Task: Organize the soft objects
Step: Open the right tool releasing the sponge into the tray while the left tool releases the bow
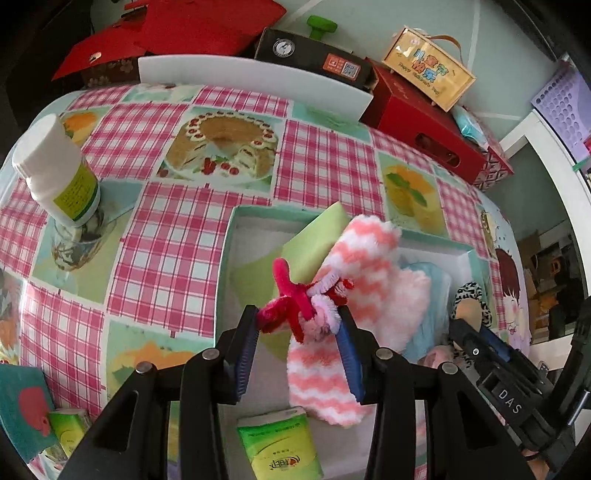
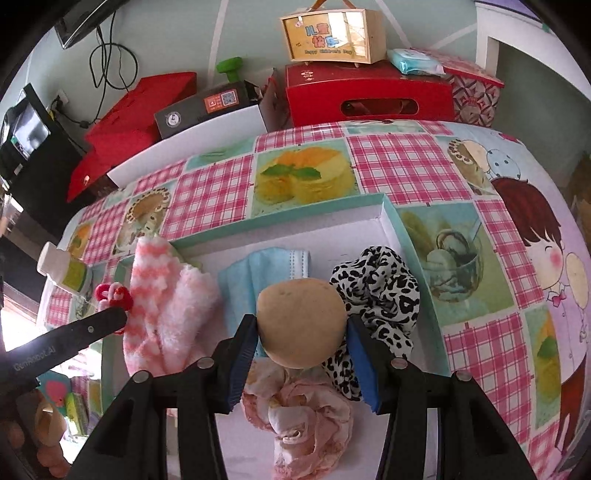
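A shallow teal-rimmed white tray (image 1: pixel 236 236) (image 2: pixel 391 221) sits on the checked tablecloth. My left gripper (image 1: pixel 299 325) is shut on a bundle of red and pink pipe cleaners (image 1: pixel 295 299) above the tray; that bundle also shows in the right wrist view (image 2: pixel 114 295). My right gripper (image 2: pixel 301 328) is shut on a round tan sponge puff (image 2: pixel 301 321), also seen in the left wrist view (image 1: pixel 467 310). In the tray lie a pink-and-white fuzzy sock (image 1: pixel 369 258) (image 2: pixel 162 302), a green sponge (image 1: pixel 314 243), a blue face mask (image 2: pixel 266 277), a leopard scrunchie (image 2: pixel 380 295) and a pink cloth (image 2: pixel 299 417).
A white pill bottle (image 1: pixel 55 173) stands on an upturned glass at the left. A green tissue pack (image 1: pixel 280 450) lies near the front, another (image 1: pixel 68 428) at the left edge. Red boxes (image 2: pixel 369 96), a dark box (image 1: pixel 314 59) and a yellow gift box (image 2: pixel 332 33) line the back.
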The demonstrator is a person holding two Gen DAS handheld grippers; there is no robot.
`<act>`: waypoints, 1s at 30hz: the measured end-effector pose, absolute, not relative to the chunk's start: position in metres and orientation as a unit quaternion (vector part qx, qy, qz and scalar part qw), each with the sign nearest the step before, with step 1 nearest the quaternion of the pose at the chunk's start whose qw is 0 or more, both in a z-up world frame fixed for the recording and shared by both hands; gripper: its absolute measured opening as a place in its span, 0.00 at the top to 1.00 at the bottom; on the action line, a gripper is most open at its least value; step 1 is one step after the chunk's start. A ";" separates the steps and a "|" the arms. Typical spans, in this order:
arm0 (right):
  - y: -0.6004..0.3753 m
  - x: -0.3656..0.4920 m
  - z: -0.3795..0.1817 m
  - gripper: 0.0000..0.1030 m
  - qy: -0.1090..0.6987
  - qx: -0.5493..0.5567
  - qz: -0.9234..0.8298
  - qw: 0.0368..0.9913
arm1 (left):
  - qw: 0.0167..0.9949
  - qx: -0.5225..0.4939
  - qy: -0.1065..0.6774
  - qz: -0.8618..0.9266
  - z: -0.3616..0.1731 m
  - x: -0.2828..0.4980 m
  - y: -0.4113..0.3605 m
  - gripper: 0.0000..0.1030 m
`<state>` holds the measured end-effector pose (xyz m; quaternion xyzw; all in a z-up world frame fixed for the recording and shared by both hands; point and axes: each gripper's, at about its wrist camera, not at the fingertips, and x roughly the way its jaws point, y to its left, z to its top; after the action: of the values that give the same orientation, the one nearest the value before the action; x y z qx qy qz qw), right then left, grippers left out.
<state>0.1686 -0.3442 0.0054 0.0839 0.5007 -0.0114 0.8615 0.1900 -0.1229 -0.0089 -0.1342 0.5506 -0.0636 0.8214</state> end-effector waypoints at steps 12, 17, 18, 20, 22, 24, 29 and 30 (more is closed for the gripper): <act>-0.340 0.168 0.007 0.35 0.503 0.053 -0.035 0.862 | 0.819 -0.123 0.558 -0.047 -0.012 0.185 -0.120 0.50; -0.337 0.167 0.009 0.32 0.501 0.041 -0.040 0.863 | 0.824 -0.125 0.551 -0.046 -0.005 0.181 -0.117 0.43; -0.336 0.166 0.009 0.29 0.502 0.039 -0.041 0.863 | 0.826 -0.121 0.548 -0.043 -0.003 0.180 -0.116 0.43; -0.335 0.166 0.010 0.25 0.502 0.034 -0.042 0.863 | 0.828 -0.120 0.546 -0.041 -0.002 0.179 -0.116 0.42; -0.334 0.165 0.011 0.24 0.499 0.030 -0.044 0.865 | 0.829 -0.121 0.545 -0.040 -0.001 0.178 -0.114 0.42; -0.333 0.165 0.013 0.23 0.497 0.028 -0.044 0.866 | 0.830 -0.121 0.543 -0.034 -0.001 0.178 -0.113 0.41; -0.335 0.164 0.014 0.14 0.493 0.029 -0.049 0.868 | 0.838 -0.105 0.536 -0.015 0.000 0.177 -0.109 0.23; -0.335 0.164 0.014 0.14 0.493 0.029 -0.050 0.868 | 0.839 -0.107 0.534 -0.015 0.001 0.177 -0.108 0.23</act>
<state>0.1637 -0.3353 0.0144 0.0293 0.4930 -0.0497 0.8681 0.1767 -0.1080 0.0006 -0.1067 0.5337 -0.0146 0.8388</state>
